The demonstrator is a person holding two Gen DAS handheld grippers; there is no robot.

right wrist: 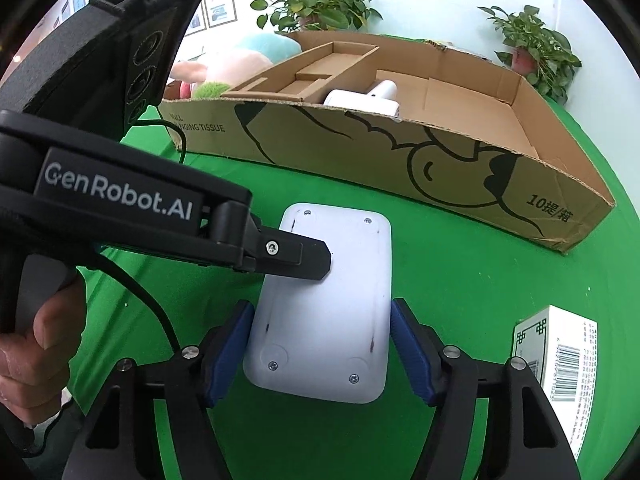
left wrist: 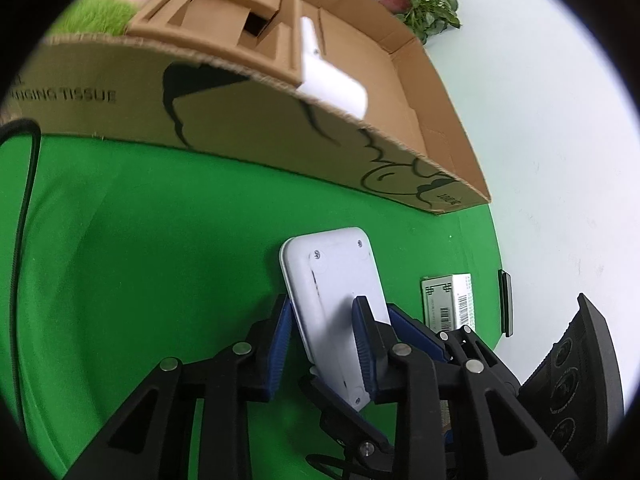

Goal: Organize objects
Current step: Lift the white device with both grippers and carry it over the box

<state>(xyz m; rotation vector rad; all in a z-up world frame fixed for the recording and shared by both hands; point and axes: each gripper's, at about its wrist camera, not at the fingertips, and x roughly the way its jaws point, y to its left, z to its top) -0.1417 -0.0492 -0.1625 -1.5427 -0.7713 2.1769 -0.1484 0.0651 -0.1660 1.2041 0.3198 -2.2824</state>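
Observation:
A flat white plastic device [right wrist: 324, 312] with screws on its back hangs above the green table. My right gripper [right wrist: 322, 344] has its blue pads on both long edges of it. My left gripper [left wrist: 324, 344] pinches the same white device [left wrist: 336, 296] across its thin sides; its finger [right wrist: 296, 258] lies over the device's upper left in the right wrist view. A long cardboard box [right wrist: 400, 160] stands behind, holding a cardboard insert [right wrist: 304, 76] and a white object [right wrist: 360, 98].
A small white carton with a barcode [right wrist: 560, 364] lies at the right on the green cloth [right wrist: 460, 280]; it also shows in the left wrist view [left wrist: 450, 300]. Potted plants [right wrist: 316, 4] and plush toys [right wrist: 240, 64] stand behind the box. A black cable [left wrist: 24, 220] runs at the left.

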